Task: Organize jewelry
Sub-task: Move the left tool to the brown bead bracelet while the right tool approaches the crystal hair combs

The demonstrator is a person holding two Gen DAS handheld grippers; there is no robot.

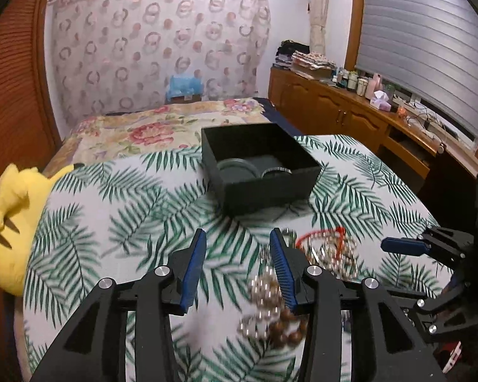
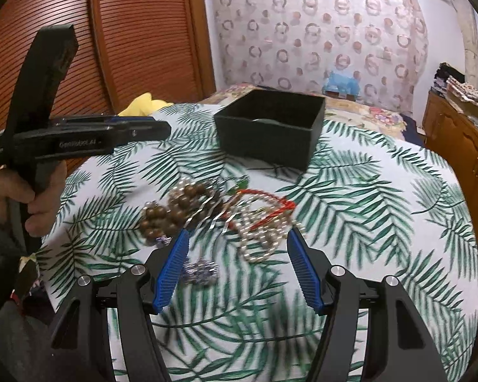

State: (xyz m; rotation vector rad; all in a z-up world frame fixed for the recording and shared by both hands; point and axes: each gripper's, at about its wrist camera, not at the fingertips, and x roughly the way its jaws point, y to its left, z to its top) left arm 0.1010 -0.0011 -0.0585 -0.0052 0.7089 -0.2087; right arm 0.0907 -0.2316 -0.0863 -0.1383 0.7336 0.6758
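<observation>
- On my left wrist view, a yellow plush toy (image 1: 12,222) sits at the far left edge, on the leaf-print cover (image 1: 111,222).
- My left gripper (image 1: 238,238) fills the bottom centre, pitched down toward the cover; its 2 blue pads stand partly apart with nothing between them.
- Just right of its right finger (image 1: 283,267) lies the brown wooden bead bracelet (image 1: 286,328), blurred, mixed with a silvery bead strand (image 1: 264,286).
- Further right, the red cord piece (image 1: 322,235) and the pearl-like strand (image 1: 341,254) lie in a tangle, so I cannot give a clear long axis.
- The black box (image 1: 258,162) is at centre, above the gripper, open top up, one corner toward me, its long side running from upper left to lower right; 2 ring-shaped bangles (image 1: 251,168) lie inside.
- The right gripper (image 1: 401,245) enters from the right edge, pointing left.
- On my right wrist view, a hand (image 2: 32,197) at the left edge grips the left gripper's handle, its fingers pointing right.
- The jewellery pile stretches left to right across mid-frame: brown beads (image 2: 172,210), red cord (image 2: 264,200), pearl strand (image 2: 264,238).
- A small purple piece (image 2: 200,272) lies just beside the right gripper's left pad.
- The right gripper (image 2: 237,238) stands wide, holding nothing, tips at the pile's near edge.
</observation>
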